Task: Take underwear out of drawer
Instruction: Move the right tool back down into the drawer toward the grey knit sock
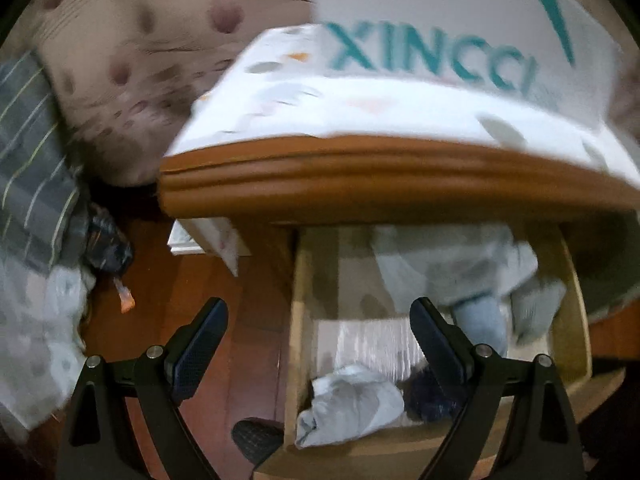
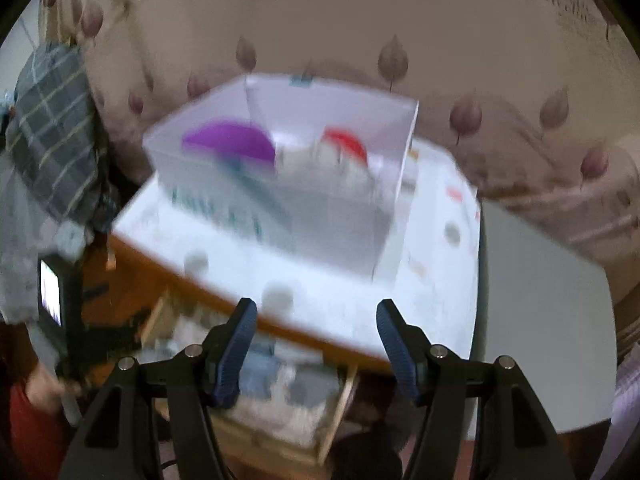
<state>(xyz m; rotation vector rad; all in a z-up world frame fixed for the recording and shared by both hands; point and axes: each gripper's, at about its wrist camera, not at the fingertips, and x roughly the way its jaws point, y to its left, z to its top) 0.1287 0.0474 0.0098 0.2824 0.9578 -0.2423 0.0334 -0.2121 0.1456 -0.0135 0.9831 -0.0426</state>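
Note:
The wooden drawer [image 1: 298, 308] stands pulled open under the brown table edge [image 1: 360, 184]. Inside lie a crumpled light blue-grey garment [image 1: 352, 404] at the front, a dark navy one [image 1: 430, 398] beside it, and more pale blue clothes [image 1: 472, 280] at the back. My left gripper [image 1: 320, 344] is open and empty above the drawer's left wall. My right gripper [image 2: 316, 344] is open and empty, higher up, over the table edge, with the open drawer [image 2: 340, 412] below it. Both views are blurred.
A white box with teal lettering [image 1: 440, 20] stands on the patterned tablecloth [image 1: 320, 112]; it holds purple and red items [image 2: 232, 142]. Plaid bedding [image 1: 32, 160] hangs at left. The floor [image 1: 180, 280] is reddish wood. The left gripper's body with a lit screen [image 2: 52, 296] shows in the right wrist view.

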